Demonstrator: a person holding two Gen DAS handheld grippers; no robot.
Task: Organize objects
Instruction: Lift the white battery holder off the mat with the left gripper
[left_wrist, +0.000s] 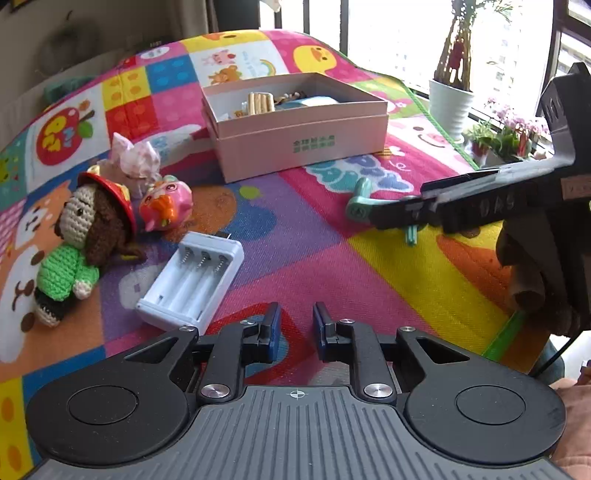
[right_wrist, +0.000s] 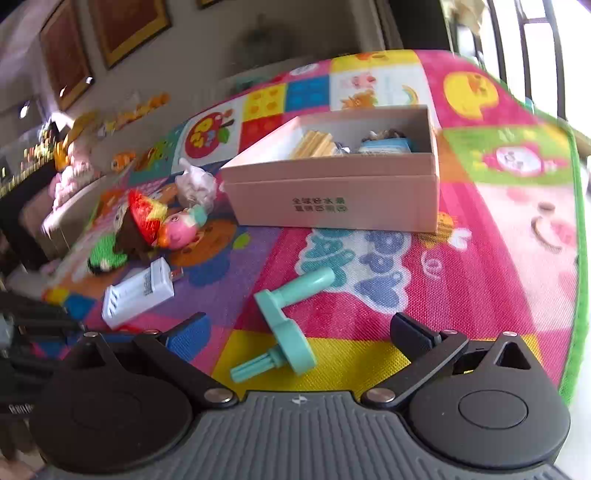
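Largest first: the bright patchwork cartoon play mat (right_wrist: 498, 266) fills both views, and on it, upper centre of each frame, sits the open pale pink cardboard box (left_wrist: 295, 144) that already holds some wooden sticks and other small items; I judge it to be where everything loose should go. In the left of my left view lie the crocheted doll in a green jumper and red hat (left_wrist: 79, 240), the white plastic battery charger with empty slots (left_wrist: 192, 280) just right of it, a crinkled clear bag (left_wrist: 135, 162) behind, and a round pink toy figure (left_wrist: 166, 206) touching the doll's hat. The mint-green plastic crank-shaped handle (right_wrist: 286, 325) lies low in the centre of my right view, between my spread jaws. My right gripper (right_wrist: 303, 332) stands wide open around it, pads not yet touching. My left gripper (left_wrist: 294, 321) is nearly pressed together on nothing, hovering over bare mat to the right of the charger. To do this well I should lower the right one, centre the handle's flat disc between the pads, then close squarely so it cannot twist out.
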